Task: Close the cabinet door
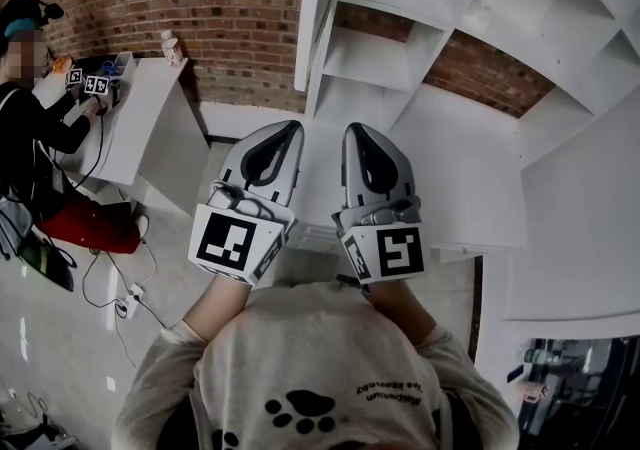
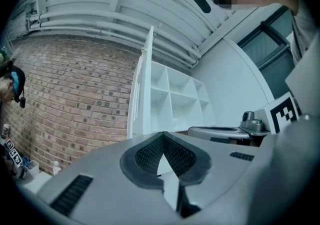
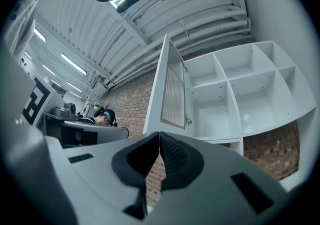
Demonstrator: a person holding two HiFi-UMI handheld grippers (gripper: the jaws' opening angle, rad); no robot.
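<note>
Head view: L gripper [image 1: 296,125], R gripper [image 1: 352,129] jaws together, empty; cabinet door [image 1: 318,8] open, top cut off

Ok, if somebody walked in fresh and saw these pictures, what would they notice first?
Probably the left gripper and right gripper, held side by side at the centre of the head view, fingers together and empty. Just beyond them a white cabinet of open shelves stands against a brick wall, its door standing open. At the far left, a person sits at a white table.
</note>
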